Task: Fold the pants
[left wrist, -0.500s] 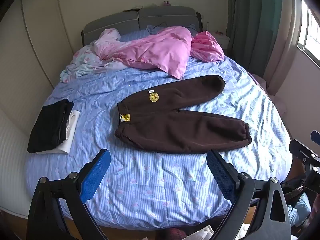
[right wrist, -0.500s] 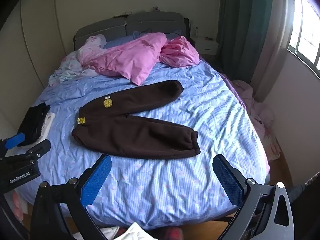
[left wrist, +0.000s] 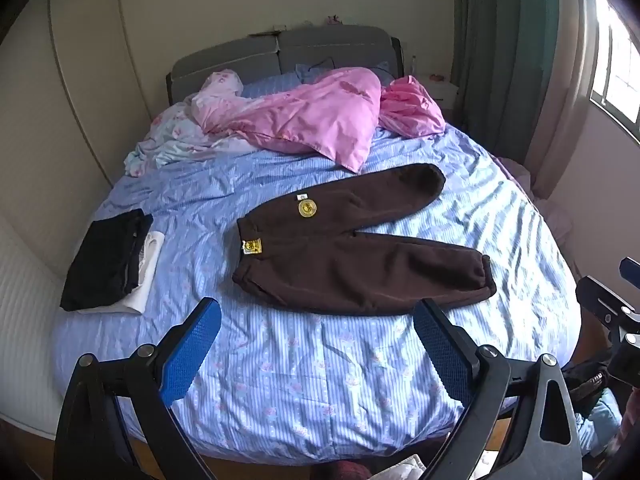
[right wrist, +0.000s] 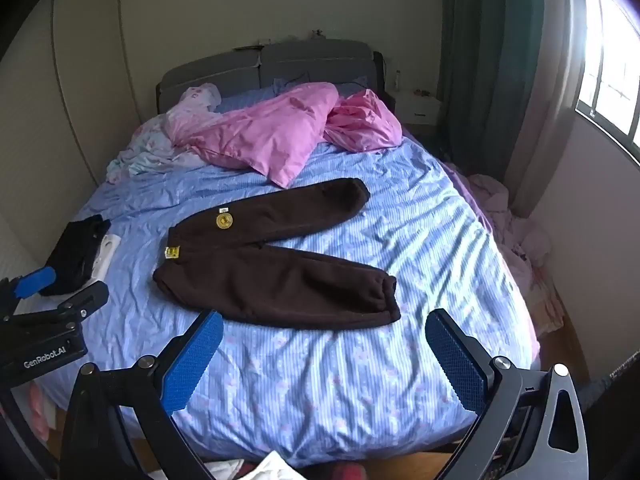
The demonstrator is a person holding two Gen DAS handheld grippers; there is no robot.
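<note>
Dark brown pants (left wrist: pixel 352 256) lie flat on the blue striped bed sheet (left wrist: pixel 320 380), waistband to the left, legs spread to the right, with two yellow labels near the waist. They also show in the right wrist view (right wrist: pixel 272 276). My left gripper (left wrist: pixel 316 344) is open and empty, held above the bed's near edge, short of the pants. My right gripper (right wrist: pixel 324 352) is open and empty, also near the front edge, below the lower leg's cuff (right wrist: pixel 388 300). Each gripper shows at the edge of the other's view.
A folded black and white clothes stack (left wrist: pixel 108 264) lies at the bed's left side. Pink bedding (left wrist: pixel 320 120) and a pale floral quilt (left wrist: pixel 168 144) are piled by the grey headboard (left wrist: pixel 280 52). A green curtain, window and nightstand stand at the right.
Both views have shifted slightly; the pants sit a little lower in frame. Nothing was grasped and the pants have not moved.
</note>
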